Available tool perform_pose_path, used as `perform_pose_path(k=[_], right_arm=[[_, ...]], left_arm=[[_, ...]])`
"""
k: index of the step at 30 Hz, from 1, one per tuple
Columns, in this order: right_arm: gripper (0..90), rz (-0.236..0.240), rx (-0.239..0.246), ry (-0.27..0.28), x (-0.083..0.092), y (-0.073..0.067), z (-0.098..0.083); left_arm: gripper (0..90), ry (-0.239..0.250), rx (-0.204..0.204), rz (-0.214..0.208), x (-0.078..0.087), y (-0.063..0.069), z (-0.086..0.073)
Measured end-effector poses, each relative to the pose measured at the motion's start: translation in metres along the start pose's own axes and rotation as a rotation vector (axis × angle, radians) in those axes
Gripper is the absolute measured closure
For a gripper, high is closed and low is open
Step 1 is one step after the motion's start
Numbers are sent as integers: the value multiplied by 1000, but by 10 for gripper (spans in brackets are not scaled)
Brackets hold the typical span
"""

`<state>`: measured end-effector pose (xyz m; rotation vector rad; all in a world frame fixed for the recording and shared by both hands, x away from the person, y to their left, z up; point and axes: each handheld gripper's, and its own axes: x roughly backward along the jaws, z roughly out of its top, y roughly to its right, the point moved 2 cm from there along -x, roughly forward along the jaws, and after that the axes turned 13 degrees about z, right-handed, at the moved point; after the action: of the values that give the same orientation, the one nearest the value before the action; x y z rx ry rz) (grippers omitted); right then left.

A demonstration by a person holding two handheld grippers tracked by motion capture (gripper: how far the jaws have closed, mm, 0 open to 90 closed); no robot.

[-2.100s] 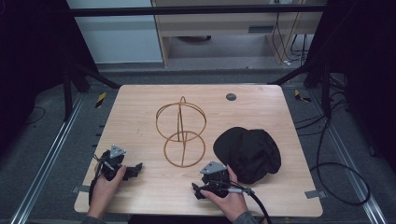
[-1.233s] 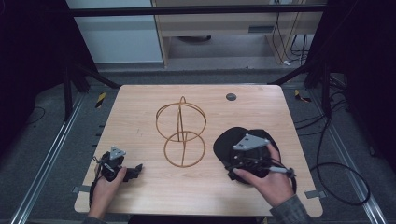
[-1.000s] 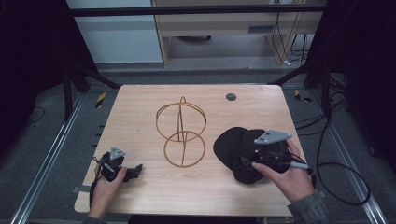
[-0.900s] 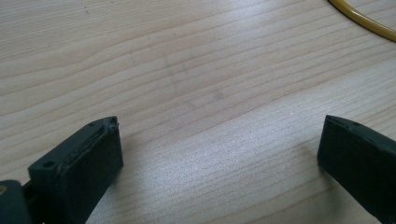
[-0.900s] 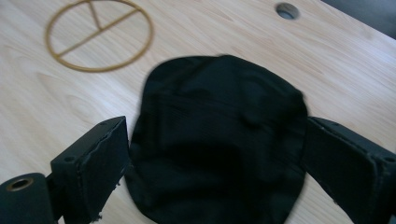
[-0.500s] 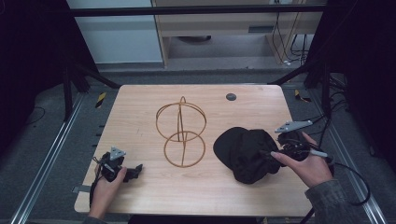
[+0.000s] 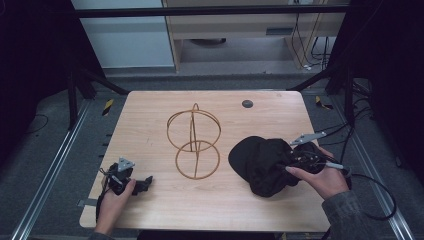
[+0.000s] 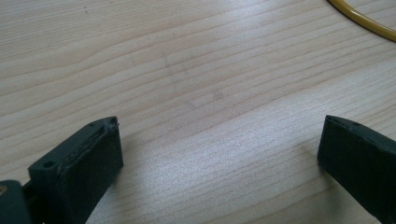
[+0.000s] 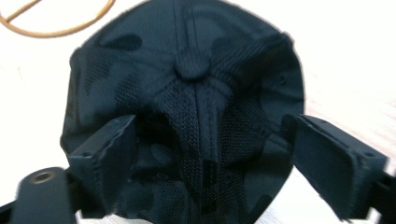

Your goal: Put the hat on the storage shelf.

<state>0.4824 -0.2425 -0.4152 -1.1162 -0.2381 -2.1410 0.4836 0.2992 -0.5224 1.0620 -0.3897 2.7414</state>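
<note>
A black cap (image 7: 262, 162) lies on the right half of the wooden table (image 7: 150, 110); the right gripper view looks down on its crown and top button (image 9: 189, 65). My right gripper (image 7: 295, 159) hovers at the cap's right side, open, its jaws spread over the crown (image 9: 205, 154) with cloth between them but not pinched. A gold wire stand (image 7: 194, 142) of two rings on crossed hoops stands mid-table. My left gripper (image 7: 142, 182) rests near the front left corner, open over bare wood (image 8: 219, 154).
A small dark round disc (image 7: 247, 104) sits near the table's far right edge. A curve of the wire stand's base (image 8: 359, 21) shows at the top right of the left gripper view. Cables trail off the right edge of the table.
My right gripper has travelled from the front edge up and right across the cap to its right side. The left gripper has stayed put.
</note>
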Motion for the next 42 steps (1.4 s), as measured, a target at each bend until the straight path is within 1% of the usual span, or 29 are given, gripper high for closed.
perform_pose_path(k=[1, 2, 3, 5, 6, 7, 8, 10, 11, 12, 14, 15, 16, 18, 19, 20, 21, 24, 26, 29, 30, 32, 34, 35, 38, 39, 40, 41, 42], right_arm=[[211, 5, -3, -4, -2, 1, 0], [211, 5, -3, -4, -2, 1, 0], [299, 20, 11, -6, -5, 2, 0], [407, 44, 20, -11, -7, 3, 1], [449, 51, 25, -11, -8, 3, 2], [449, 51, 25, -11, -8, 3, 2], [595, 81, 37, -4, -10, 4, 4], [719, 90, 43, -2, -11, 4, 6], [762, 103, 53, 4, -11, 5, 7], [793, 112, 47, 4, -11, 4, 9], [839, 118, 53, 5, -11, 4, 13], [853, 122, 54, 4, -12, 4, 15], [860, 127, 43, -6, -11, 3, 19], [863, 128, 47, -8, -12, 2, 21], [865, 140, 40, -30, -11, 0, 28], [865, 140, 40, -30, -11, 0, 28], [869, 138, 33, -44, -6, -2, 37], [870, 139, 17, -61, 4, -5, 51], [871, 132, 0, -67, 13, -8, 61], [872, 126, -13, -43, 29, -12, 78], [872, 124, -25, -31, 35, -13, 85], [872, 121, -33, -10, 44, -13, 97], [872, 100, -24, 6, 54, -15, 111], [871, 84, -12, 23, 61, -17, 119], [871, 47, 4, 76, 76, -23, 138], [871, 47, 4, 76, 76, -23, 138], [871, 38, 3, 89, 79, -24, 142], [871, 24, 6, 112, 84, -25, 148], [871, 10, 14, 150, 91, -28, 157]], left_arm=[[0, -2, -1, 0, 0, 0, 0], [0, -2, -1, 0, 0, 0, 0], [0, -2, 0, 0, 0, 0, 0], [0, -2, -1, -1, 0, 0, 0], [0, -1, -1, -1, 0, 0, 0], [0, -1, -1, -1, 0, 0, 0], [0, -2, -2, -1, 0, 0, 0], [0, -3, -9, -2, 0, 0, 0], [0, -3, -10, -2, 0, 0, 0], [0, -3, -10, -2, 0, 0, 0], [0, -4, -8, -3, 0, 0, 1], [0, -1, -7, -3, -1, 0, 1], [0, -1, -6, -3, -1, 0, 1], [0, -1, -5, -2, -1, 0, 2], [0, 0, -9, -1, -1, 0, 2], [0, 0, -9, -1, -1, 0, 2], [0, 0, -9, -1, -1, 0, 2], [0, -1, -8, 0, -2, 0, 2], [0, 0, -5, 0, -2, 1, 2], [0, 1, -3, 0, -2, 1, 2], [0, 3, 1, 0, -2, 1, 2], [0, 1, 1, 1, -1, 1, 2], [0, 0, 2, 2, -1, 1, 2], [0, -2, -1, 1, -1, 1, 2], [0, -3, 0, 1, -1, 1, 2], [0, -3, 0, 1, -1, 1, 2], [0, -3, -1, 1, -1, 1, 2], [0, -3, 0, 1, -1, 1, 2], [0, -2, 0, 2, -1, 1, 2]])
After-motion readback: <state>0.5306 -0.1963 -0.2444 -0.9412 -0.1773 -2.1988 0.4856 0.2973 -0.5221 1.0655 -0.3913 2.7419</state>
